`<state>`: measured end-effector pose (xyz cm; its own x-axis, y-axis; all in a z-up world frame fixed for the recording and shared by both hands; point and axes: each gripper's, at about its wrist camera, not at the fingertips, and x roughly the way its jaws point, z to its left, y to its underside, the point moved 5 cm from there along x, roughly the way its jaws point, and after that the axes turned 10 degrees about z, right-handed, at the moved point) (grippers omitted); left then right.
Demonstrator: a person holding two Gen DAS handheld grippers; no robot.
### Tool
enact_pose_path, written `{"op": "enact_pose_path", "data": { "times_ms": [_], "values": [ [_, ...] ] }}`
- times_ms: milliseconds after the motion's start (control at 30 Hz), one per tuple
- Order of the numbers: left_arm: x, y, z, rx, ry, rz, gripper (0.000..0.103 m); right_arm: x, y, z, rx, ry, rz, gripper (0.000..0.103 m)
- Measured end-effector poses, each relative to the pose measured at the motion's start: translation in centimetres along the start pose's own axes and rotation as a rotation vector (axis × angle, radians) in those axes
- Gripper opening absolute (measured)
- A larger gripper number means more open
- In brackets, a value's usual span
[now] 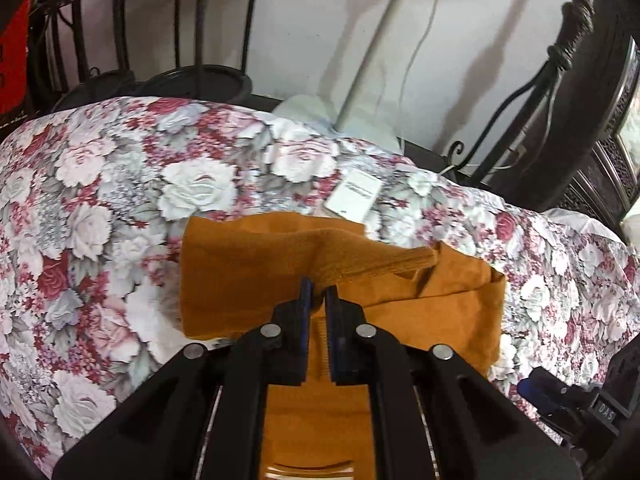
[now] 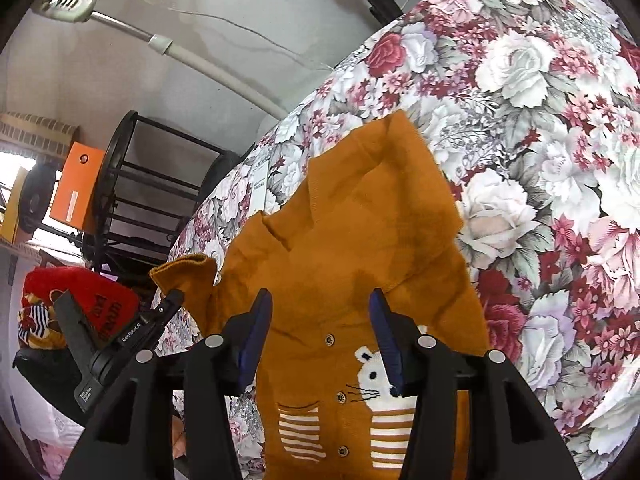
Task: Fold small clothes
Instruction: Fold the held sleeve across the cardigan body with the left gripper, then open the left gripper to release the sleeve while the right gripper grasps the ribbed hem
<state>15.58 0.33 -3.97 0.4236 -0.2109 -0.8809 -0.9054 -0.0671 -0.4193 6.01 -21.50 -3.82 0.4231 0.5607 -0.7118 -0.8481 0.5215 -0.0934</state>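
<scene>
Right wrist view shows the orange knitted cardigan (image 2: 352, 248) lying on the floral bedspread (image 2: 540, 128), its buttons and mouse motif near the camera, and the right gripper (image 2: 320, 336) poised over it with jaws spread and nothing pinched. The left gripper (image 1: 319, 300), its jaws pressed together on a ribbed fold of the cardigan, lifts that fold above the garment. A white card (image 1: 354, 196) lies just beyond the cardigan's far edge.

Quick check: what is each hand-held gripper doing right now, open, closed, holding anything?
Left hand-held gripper: closed, pinching the orange cardigan.
Right hand-held gripper: open, over the cardigan, gripping nothing.
</scene>
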Motion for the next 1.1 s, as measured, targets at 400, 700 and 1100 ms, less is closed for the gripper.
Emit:
{"op": "enact_pose_path", "data": {
  "times_ms": [400, 700, 1100],
  "values": [
    [2.5, 1.5, -8.2, 0.116, 0.024, 0.034, 0.006, -0.5, -1.2, -0.8, 0.081, -0.115, -0.004, 0.055],
    [5.5, 4.3, -11.9, 0.213, 0.023, 0.092, 0.006, 0.8, -2.2, -3.0, 0.190, -0.239, 0.028, 0.060],
    [9.4, 10.6, -12.0, 0.380, -0.030, 0.222, 0.006, 6.9, -1.1, -5.9, 0.403, -0.301, 0.171, 0.062]
  ]
}}
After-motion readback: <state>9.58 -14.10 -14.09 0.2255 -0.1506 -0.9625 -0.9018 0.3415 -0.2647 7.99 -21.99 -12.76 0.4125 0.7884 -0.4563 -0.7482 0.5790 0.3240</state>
